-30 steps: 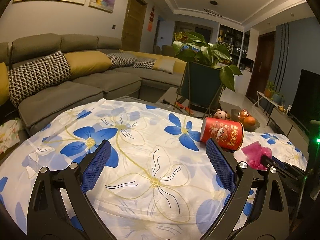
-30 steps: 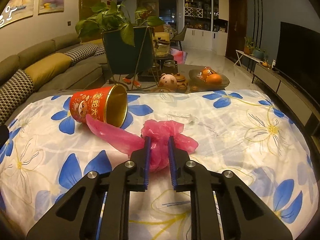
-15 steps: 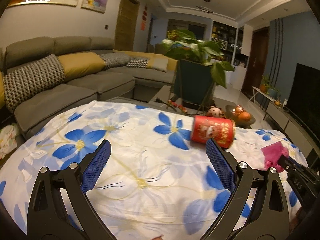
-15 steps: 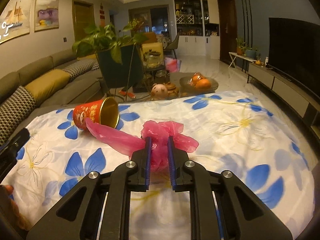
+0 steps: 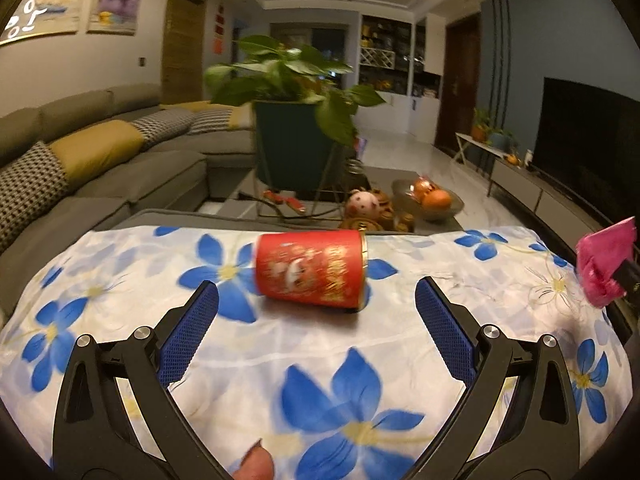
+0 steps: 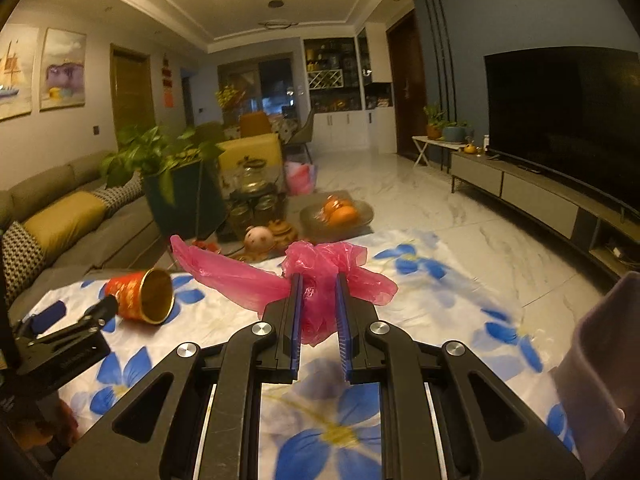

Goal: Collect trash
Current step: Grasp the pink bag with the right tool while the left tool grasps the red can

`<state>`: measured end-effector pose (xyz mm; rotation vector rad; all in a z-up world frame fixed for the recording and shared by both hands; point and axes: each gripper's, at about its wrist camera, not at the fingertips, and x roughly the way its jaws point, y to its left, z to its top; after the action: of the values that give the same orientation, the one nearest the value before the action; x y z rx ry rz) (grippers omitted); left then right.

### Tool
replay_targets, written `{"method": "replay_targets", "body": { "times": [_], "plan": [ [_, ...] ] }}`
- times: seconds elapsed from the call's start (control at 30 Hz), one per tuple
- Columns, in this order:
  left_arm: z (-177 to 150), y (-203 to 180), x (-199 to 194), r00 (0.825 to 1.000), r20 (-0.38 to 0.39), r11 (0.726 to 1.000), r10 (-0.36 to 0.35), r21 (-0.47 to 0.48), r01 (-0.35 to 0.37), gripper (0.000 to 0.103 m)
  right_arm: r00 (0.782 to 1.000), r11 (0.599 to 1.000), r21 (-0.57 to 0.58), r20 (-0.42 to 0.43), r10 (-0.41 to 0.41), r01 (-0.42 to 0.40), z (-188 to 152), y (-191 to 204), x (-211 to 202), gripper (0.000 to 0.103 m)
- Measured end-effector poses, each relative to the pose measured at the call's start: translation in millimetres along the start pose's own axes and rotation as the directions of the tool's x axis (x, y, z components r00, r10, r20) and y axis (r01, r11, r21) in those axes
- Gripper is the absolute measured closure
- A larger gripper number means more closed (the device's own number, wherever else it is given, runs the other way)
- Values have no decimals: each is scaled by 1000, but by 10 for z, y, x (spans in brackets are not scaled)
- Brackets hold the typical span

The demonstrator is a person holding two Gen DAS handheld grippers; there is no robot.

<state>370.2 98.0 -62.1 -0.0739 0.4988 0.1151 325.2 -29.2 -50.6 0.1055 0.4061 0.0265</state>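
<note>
While the right tool (image 6: 317,312) clamps a pink plastic bag (image 6: 320,268), a red can (image 5: 310,270) lies sideways.
Its open gold mouth points right on the floral tabletop (image 5: 120,264); the left tool (image 5: 316,320) gapes empty nearby; gold lettering unreadable.

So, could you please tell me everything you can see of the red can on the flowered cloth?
The red can is a cylinder lying on its side on the flowered cloth, printed with gold characters and a cartoon figure. Its open mouth shows a shiny gold inside and a metal rim. It lies just beyond the open left tongs, which do not touch it.
</note>
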Motion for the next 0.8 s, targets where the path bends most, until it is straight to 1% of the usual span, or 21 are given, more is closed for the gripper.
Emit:
{"method": "replay_targets", "body": {
  "times": [0.07, 0.17, 0.33, 0.5, 0.73, 0.8],
  "plan": [
    [28, -32, 129, 1000, -22, 1000, 13, 13, -13, 6, 1000, 1000, 13, 4, 10, -10, -4, -35, -7, 87],
    [57, -21, 297, 998, -65, 1000, 22, 4, -22, 6, 1000, 999, 29, 5, 26, -26, -19, -50, -3, 87],
    [88, -2, 478, 994, -105, 1000, 21, 2, -21, 6, 999, 998, 44, 3, 53, -53, -35, -46, 0, 87],
    [93, 99, 586, 990, -140, 999, 8, -44, -14, 6, 998, 997, 40, 3, 62, -62, -62, -29, -11, 87],
    [90, 194, 741, 982, -186, 995, -30, -97, 12, 6, 997, 996, 42, 1, 73, -73, -64, -50, -14, 87],
    [93, 208, 765, 981, -191, 995, -39, -101, 19, 10, 997, 996, 41, 0, 75, -75, -69, -47, -14, 87]
  ]
}}
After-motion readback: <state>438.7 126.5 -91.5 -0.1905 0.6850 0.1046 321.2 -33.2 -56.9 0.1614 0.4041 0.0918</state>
